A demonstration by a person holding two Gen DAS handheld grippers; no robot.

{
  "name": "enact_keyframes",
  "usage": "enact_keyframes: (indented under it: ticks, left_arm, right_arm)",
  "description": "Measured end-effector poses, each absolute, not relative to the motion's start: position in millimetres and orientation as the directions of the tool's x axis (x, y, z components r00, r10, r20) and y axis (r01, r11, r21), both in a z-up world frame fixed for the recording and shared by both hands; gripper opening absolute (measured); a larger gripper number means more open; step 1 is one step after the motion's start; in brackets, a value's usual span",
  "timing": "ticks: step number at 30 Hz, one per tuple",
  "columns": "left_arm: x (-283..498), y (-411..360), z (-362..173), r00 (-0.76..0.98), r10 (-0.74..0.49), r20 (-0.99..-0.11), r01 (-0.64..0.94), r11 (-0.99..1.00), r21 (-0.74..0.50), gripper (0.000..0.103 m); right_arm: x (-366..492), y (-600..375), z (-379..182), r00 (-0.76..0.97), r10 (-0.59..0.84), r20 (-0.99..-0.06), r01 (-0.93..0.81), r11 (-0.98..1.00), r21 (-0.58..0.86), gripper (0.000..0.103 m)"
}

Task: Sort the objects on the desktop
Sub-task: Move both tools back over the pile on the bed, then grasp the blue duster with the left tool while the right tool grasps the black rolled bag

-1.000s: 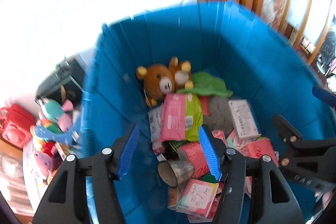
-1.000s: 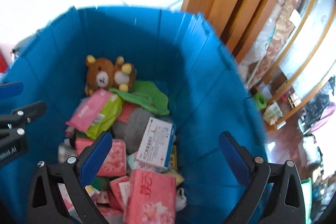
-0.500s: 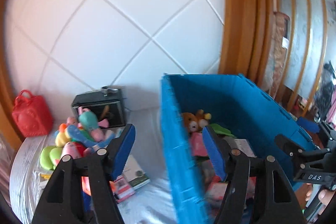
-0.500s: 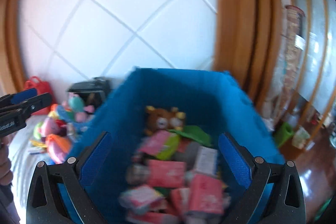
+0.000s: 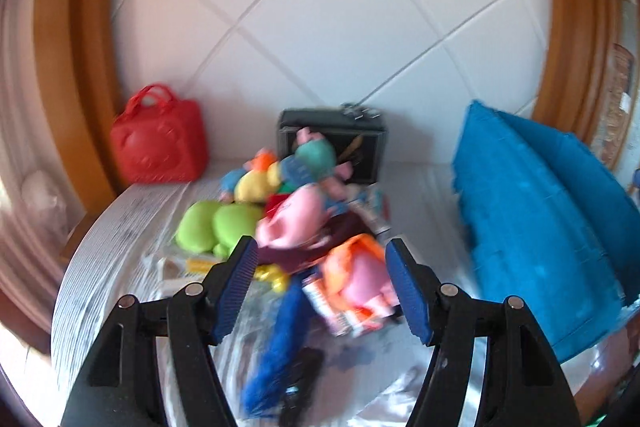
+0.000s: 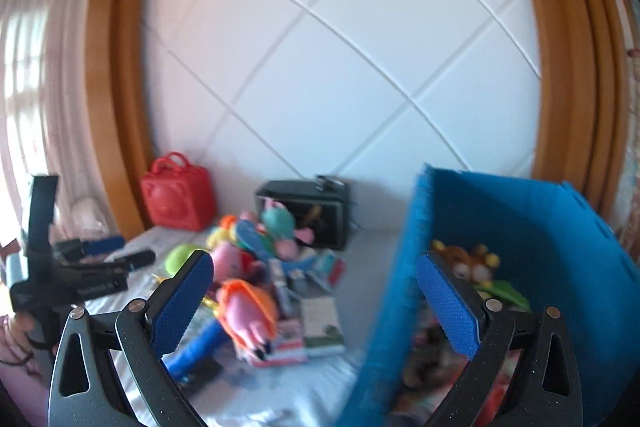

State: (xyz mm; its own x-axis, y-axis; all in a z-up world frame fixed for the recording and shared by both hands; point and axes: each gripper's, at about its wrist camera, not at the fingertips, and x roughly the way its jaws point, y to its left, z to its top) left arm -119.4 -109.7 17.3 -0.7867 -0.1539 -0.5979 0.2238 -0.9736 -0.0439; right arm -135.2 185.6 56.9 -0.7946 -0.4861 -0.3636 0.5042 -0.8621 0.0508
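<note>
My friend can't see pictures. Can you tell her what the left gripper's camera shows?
The open, empty left gripper points at a heap of plush toys and packets on a pale surface. A blue bin stands to the right, with a red bag and a black box against the white wall behind.

No words or numbers can be read here. In the right wrist view, at the left edge of the frame, the left hand-held gripper (image 6: 105, 251) has a line of white letters on its black body, but they are too blurry to make out. The small flat boxes (image 6: 322, 323) near the middle of that frame have printing on them too, and it is only a smear. In the left wrist view, the packets (image 5: 348, 319) under the toys are just as blurry.
</note>
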Motion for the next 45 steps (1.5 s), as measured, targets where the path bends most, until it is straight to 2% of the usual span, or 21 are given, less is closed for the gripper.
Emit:
enact_keyframes:
  ticks: [4, 9, 14, 17, 22, 27, 32, 33, 34, 35, 36, 37, 39, 40, 45]
  left_arm:
    - [-114.4, -170.2, -25.1, -0.711, -0.202, -0.674, 0.31, -0.95, -0.041, 0.066]
    - [-105.4, -207.2, -84.3, -0.641, -0.202, -0.74, 0.309, -0.951, -0.007, 0.066]
    - [-101.5, -229.3, -144.7, -0.564, -0.131, -0.815, 0.248, -0.969, -0.016, 0.066]
    - [-103.6, -232.9, -175.0, -0.525, -0.075, -0.848, 0.208, -0.977, -0.043, 0.066]
    - [-115.4, -220.2, -213.6, -0.478, 0.005, -0.878, 0.095, -0.994, -0.058, 0.066]
    - [-138.4, -196.4, -234.8, -0.465, 0.042, -0.884, 0.001, -0.999, -0.048, 0.066]
    - [-162.2, -177.3, -256.5, -0.432, 0.1, -0.896, -0.072, -0.995, -0.076, 0.066]
    - [-165.9, -174.2, -261.7, -0.42, 0.115, -0.9, -0.087, -0.993, -0.086, 0.066]
    - [-169.1, -171.0, -268.0, -0.41, 0.116, -0.905, -0.097, -0.992, -0.083, 0.063]
    - [-170.9, -168.9, -273.6, -0.402, 0.098, -0.91, -0.103, -0.993, -0.061, 0.057]
    - [-169.5, -166.6, -274.0, -0.43, 0.063, -0.9, -0.111, -0.994, -0.017, 0.049]
    - [-167.6, -166.1, -273.8, -0.436, 0.077, -0.897, -0.132, -0.991, -0.021, 0.035]
    - [-163.1, -170.8, -273.1, -0.433, 0.088, -0.897, -0.136, -0.99, -0.032, 0.021]
    - [-159.8, -174.4, -273.2, -0.431, 0.09, -0.898, -0.135, -0.99, -0.035, 0.018]
    - [-126.0, -201.1, -274.1, -0.419, 0.09, -0.904, -0.095, -0.994, -0.054, 0.016]
  right_arm:
    - [-140.0, 136.6, 33.4, -0.743, -0.525, -0.416, 0.544, -0.835, 0.083, 0.103]
    - [-159.6, 79.6, -36.8, -0.615, -0.499, -0.611, 0.53, -0.835, 0.147, 0.103]
    - [-163.4, 57.8, -112.4, -0.503, -0.446, -0.74, 0.435, -0.871, 0.23, 0.103]
    - [-162.3, 44.1, -155.7, -0.447, -0.381, -0.81, 0.361, -0.905, 0.226, 0.103]
    - [-152.8, 29.8, -205.8, -0.379, -0.317, -0.869, 0.273, -0.936, 0.222, 0.103]
    - [-142.5, 18.1, -220.0, -0.351, -0.265, -0.898, 0.241, -0.952, 0.187, 0.102]
    - [-140.8, 5.5, -232.2, -0.34, -0.222, -0.914, 0.223, -0.963, 0.151, 0.094]
    - [-140.8, 4.9, -233.7, -0.339, -0.22, -0.915, 0.217, -0.964, 0.151, 0.089]
    - [-141.6, 2.7, -236.4, -0.338, -0.216, -0.916, 0.211, -0.966, 0.15, 0.081]
    - [-142.0, 0.4, -238.6, -0.335, -0.214, -0.918, 0.204, -0.967, 0.15, 0.077]
    - [-142.1, -2.2, -242.3, -0.331, -0.211, -0.92, 0.199, -0.968, 0.151, 0.072]
    - [-141.8, -3.9, -244.0, -0.324, -0.212, -0.922, 0.196, -0.969, 0.153, 0.072]
    - [-140.6, -9.9, -249.6, -0.309, -0.222, -0.925, 0.197, -0.966, 0.166, 0.072]
    - [-139.8, -13.2, -252.5, -0.303, -0.227, -0.926, 0.2, -0.965, 0.171, 0.072]
    - [-140.1, -31.2, -266.0, -0.264, -0.26, -0.929, 0.209, -0.956, 0.208, 0.072]
